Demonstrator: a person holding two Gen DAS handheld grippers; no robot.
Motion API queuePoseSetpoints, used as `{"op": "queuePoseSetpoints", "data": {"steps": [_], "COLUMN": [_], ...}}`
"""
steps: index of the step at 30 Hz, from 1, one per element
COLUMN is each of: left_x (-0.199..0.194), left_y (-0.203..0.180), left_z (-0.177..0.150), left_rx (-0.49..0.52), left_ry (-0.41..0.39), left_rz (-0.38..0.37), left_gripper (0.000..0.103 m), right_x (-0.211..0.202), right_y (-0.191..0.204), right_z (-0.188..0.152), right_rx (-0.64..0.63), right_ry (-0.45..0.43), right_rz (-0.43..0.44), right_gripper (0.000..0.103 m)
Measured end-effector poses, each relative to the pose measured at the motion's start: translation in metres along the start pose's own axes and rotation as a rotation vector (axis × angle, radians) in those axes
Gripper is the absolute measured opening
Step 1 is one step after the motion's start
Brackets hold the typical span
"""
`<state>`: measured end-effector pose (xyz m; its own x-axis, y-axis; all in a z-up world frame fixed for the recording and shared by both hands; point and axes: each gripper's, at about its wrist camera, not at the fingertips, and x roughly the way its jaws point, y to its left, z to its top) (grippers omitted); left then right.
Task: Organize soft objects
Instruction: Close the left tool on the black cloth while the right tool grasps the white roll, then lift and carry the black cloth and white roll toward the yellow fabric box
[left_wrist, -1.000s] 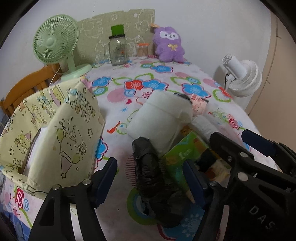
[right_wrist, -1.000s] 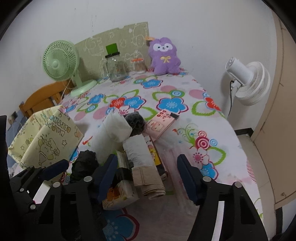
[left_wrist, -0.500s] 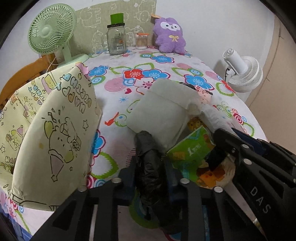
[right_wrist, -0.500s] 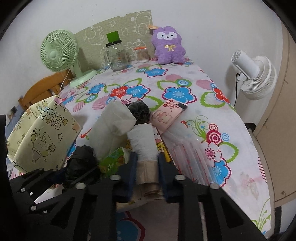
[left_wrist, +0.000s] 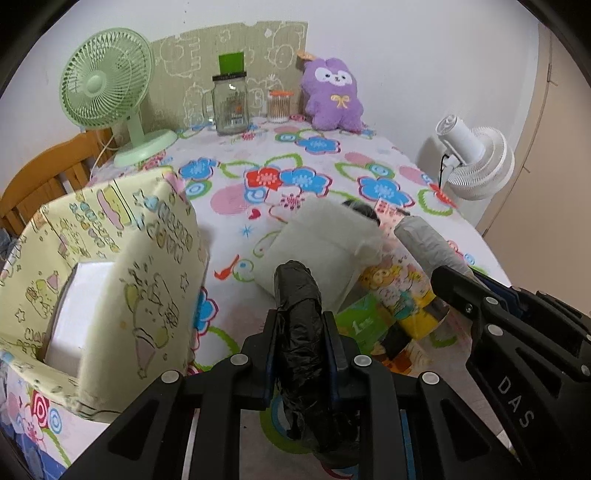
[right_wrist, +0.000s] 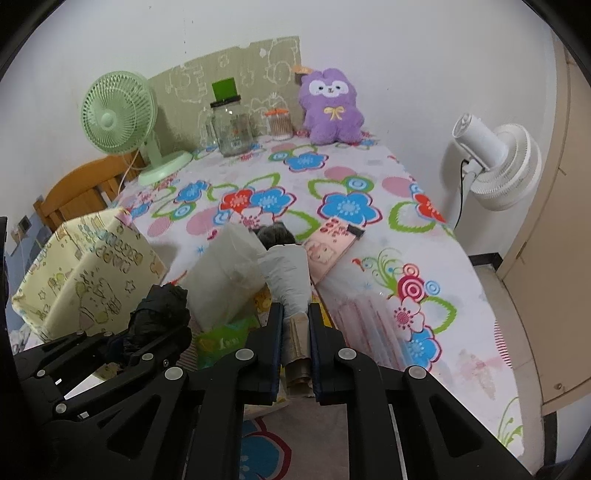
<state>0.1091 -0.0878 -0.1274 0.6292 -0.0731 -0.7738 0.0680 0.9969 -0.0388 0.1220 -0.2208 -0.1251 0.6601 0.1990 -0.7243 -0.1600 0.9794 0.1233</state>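
While both grips are fresh: left gripper (left_wrist: 301, 345) clamped tight on crumpled black plastic-bag roll (left_wrist: 299, 325), right gripper (right_wrist: 295, 345) on white roll with beige band (right_wrist: 291, 295), amid table clutter beside yellow cartoon-print fabric box (left_wrist: 110, 258). Risk judged: slick film squeezed out, neighbours dragged on lift.

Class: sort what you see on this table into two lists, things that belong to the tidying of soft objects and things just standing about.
Part of the job: black bag roll, white roll, yellow box, tissue pack.

Standing about: green fan, glass jar, purple plush toy, white fan.
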Motion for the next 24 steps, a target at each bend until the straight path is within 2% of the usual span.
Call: {"op": "queuePoseSetpoints", "data": {"steps": [24], "left_x": [-0.087], "left_y": [0.004], "left_z": [0.02], "left_rx": [0.045], "left_ry": [-0.178], "left_rz": [-0.018], "left_gripper": [0.02], "right_x": [-0.087], "right_y": [0.025], "right_z": [0.022], "right_rx": [-0.024], "right_ry": [-0.173], "right_rz": [-0.022], "right_gripper": [0.016]}}
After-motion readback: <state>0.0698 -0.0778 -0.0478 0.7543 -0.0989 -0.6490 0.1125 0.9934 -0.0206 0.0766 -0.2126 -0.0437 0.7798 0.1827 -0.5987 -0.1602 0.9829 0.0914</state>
